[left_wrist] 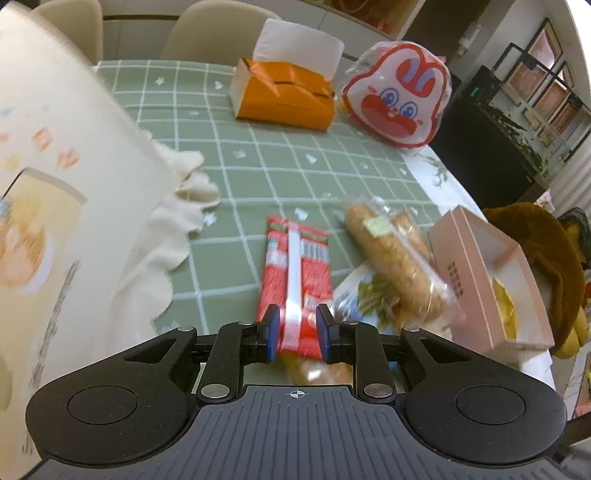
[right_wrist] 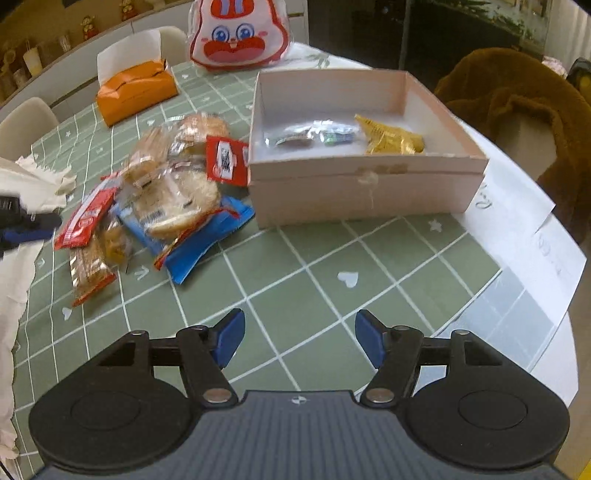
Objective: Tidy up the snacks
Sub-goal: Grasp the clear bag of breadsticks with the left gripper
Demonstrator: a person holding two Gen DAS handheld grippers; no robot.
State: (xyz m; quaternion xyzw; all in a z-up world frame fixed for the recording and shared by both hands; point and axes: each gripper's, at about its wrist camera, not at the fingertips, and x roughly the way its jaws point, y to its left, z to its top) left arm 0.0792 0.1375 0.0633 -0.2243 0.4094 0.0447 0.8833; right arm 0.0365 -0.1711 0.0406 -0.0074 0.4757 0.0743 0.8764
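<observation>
- Your left gripper [left_wrist: 294,334] hovers over the near end of the red packet [left_wrist: 295,280]; its jaws stand a narrow way apart with the packet's edge showing between them, but whether the pads press on it you cannot tell from the blurred picture;
- Your right gripper [right_wrist: 299,338] hangs over bare green tablecloth [right_wrist: 332,266] with its jaws wide apart and nothing between them;
- The pink box [right_wrist: 365,184] sits on the far right of the table; it already holds a gold wrapper [right_wrist: 391,138] and a small clear-wrapped sweet [right_wrist: 314,134], so a little of the sorting looks done;
- Most of the work is left: a heap of snacks lies just beside the box, with bagged bread [right_wrist: 177,184], a blue packet [right_wrist: 207,236], a small red pack [right_wrist: 226,160] leaning against the box wall and a brown bar [right_wrist: 90,273];
- The orange tissue box [right_wrist: 135,88] and the rabbit bag [right_wrist: 238,31] stand well apart at the far edge; they seem no part of the job.
</observation>
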